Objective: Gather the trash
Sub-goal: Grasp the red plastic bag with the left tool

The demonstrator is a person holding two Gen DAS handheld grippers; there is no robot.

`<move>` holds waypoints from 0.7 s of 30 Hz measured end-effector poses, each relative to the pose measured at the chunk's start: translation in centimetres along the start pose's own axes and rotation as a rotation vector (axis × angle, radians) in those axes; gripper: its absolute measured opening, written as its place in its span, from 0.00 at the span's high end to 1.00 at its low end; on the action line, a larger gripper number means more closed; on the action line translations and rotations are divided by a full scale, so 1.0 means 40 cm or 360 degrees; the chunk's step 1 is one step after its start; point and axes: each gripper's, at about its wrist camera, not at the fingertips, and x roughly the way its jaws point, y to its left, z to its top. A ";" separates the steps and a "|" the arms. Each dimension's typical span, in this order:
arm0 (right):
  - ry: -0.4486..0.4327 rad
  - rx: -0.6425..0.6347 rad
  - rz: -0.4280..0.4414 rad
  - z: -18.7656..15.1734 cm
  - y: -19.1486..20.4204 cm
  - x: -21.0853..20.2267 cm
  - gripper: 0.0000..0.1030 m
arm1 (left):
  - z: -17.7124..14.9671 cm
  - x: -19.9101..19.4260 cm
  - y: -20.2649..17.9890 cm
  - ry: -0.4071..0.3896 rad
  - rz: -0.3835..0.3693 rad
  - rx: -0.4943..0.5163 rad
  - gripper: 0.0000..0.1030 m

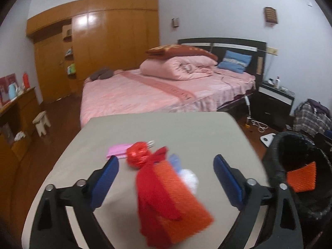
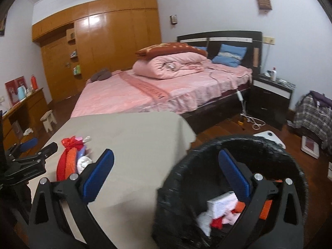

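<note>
Left tongs (image 1: pixel 166 161) gape wide, empty, over the orange box (image 1: pixel 178 197) on the tabletop (image 1: pixel 145 128); centre before closing. Right tongs (image 2: pixel 166 161) hang wide, empty, above the bin (image 2: pixel 176 176).

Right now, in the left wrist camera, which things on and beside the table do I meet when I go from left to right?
Pink paper → red ribbon ball → orange box with a red ribbon → edge of the table → black trash bin beside the table, with an orange piece inside.
</note>
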 end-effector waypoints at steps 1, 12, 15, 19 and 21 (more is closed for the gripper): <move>0.0003 -0.0008 0.0011 0.003 0.015 0.012 0.05 | -0.004 0.008 0.012 0.0011 0.0010 -0.0009 0.18; 0.0070 -0.0072 0.0071 0.022 0.110 0.151 0.05 | -0.002 0.124 0.095 0.0059 0.0076 -0.0088 0.23; 0.0086 -0.0086 0.0081 0.026 0.132 0.189 0.05 | 0.008 0.169 0.114 0.0082 0.0077 -0.0111 0.27; 0.0120 -0.0115 0.0096 0.029 0.161 0.241 0.05 | 0.016 0.229 0.135 0.0131 0.0065 -0.0118 0.34; 0.0140 -0.0126 0.0107 0.030 0.174 0.261 0.05 | 0.013 0.254 0.139 0.0160 0.0045 -0.0116 0.39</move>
